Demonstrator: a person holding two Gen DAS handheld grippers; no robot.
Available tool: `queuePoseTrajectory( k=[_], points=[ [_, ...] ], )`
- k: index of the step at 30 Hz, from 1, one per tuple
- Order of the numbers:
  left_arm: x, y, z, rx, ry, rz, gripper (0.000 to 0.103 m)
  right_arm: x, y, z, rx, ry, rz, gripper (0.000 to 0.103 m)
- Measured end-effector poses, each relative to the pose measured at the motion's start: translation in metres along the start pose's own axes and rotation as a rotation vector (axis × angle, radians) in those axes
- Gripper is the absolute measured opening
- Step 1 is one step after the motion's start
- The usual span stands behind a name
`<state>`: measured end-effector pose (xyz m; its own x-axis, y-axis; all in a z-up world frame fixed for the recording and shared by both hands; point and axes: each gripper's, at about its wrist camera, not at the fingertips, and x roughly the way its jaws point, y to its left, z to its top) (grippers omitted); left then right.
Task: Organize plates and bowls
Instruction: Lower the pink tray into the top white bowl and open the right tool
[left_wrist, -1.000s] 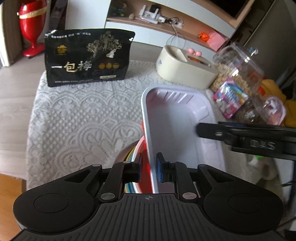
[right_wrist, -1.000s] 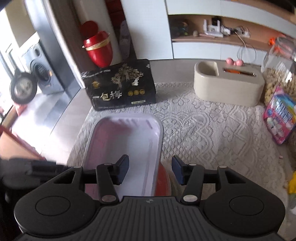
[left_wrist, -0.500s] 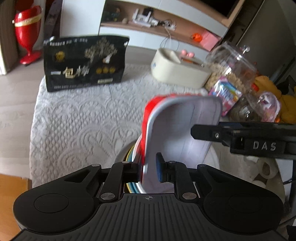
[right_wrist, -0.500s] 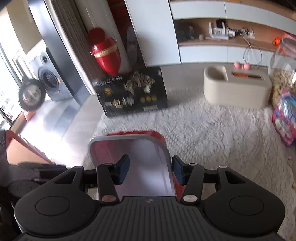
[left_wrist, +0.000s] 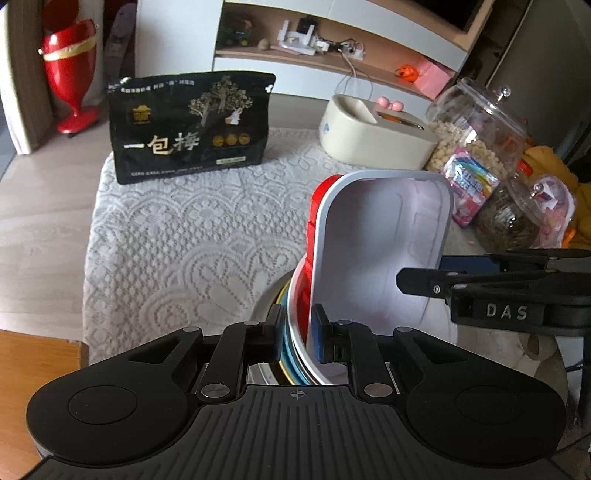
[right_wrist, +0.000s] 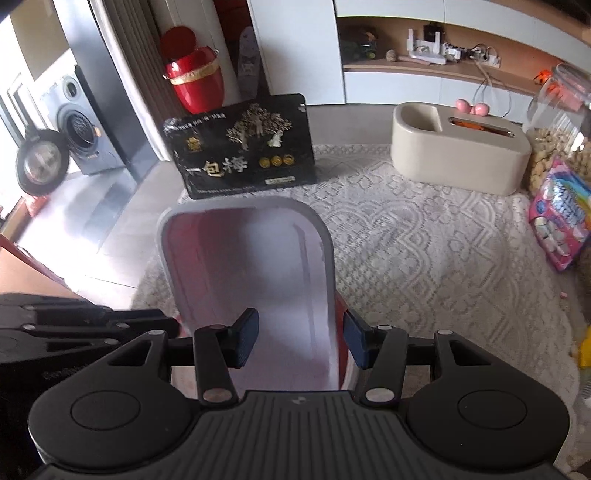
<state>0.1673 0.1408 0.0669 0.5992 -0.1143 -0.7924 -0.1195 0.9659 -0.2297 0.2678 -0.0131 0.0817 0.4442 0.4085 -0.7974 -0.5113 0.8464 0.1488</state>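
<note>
A rectangular tray, white inside and red outside (left_wrist: 380, 251), stands tilted up on its near end inside a stack of bowls and plates (left_wrist: 291, 354) with blue, yellow and white rims. My left gripper (left_wrist: 298, 338) is shut on the near rims of the stack and the tray. The tray also shows in the right wrist view (right_wrist: 251, 273). My right gripper (right_wrist: 300, 339) is open, its jaws either side of the tray's right wall, not touching it. The right gripper also shows in the left wrist view (left_wrist: 443, 273), at the tray's right edge.
A lace cloth (left_wrist: 177, 236) covers the table. A black snack bag (left_wrist: 192, 127) stands at the back, a beige tissue box (left_wrist: 373, 134) to its right. Glass jars (left_wrist: 476, 125) and a candy packet (left_wrist: 469, 190) crowd the right side. A red vase (left_wrist: 70, 70) stands on the floor.
The tray has gone from lying flat to tilted up on its near end, red outside now showing. My left jaws stand a little wider. The right gripper stays open.
</note>
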Motion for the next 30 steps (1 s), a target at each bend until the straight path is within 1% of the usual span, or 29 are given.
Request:
queuePoseTrajectory(
  k=[4,10,16,22,26,30],
  points=[
    [-0.005,-0.001,0.000,0.004,-0.010,-0.006,0.017,-0.002,0.007,-0.005,-0.043,-0.015,-0.055,0.051],
    [-0.006,0.000,0.000,-0.006,-0.001,0.001,0.017,-0.002,0.008,-0.008,-0.082,-0.021,-0.103,0.051],
    [-0.008,0.001,-0.002,-0.002,0.008,0.030,0.017,-0.001,-0.001,-0.013,-0.066,-0.004,-0.106,0.051],
    [-0.011,0.002,-0.013,0.005,0.018,0.026,0.017,-0.003,-0.011,-0.021,-0.042,0.011,-0.082,0.052],
    [-0.012,0.008,-0.018,-0.032,0.019,-0.008,0.017,-0.004,-0.018,-0.028,-0.022,0.018,-0.041,0.058],
    [-0.014,0.010,-0.024,-0.063,0.007,-0.004,0.018,0.000,-0.026,-0.035,-0.009,0.032,-0.021,0.058]
  ],
)
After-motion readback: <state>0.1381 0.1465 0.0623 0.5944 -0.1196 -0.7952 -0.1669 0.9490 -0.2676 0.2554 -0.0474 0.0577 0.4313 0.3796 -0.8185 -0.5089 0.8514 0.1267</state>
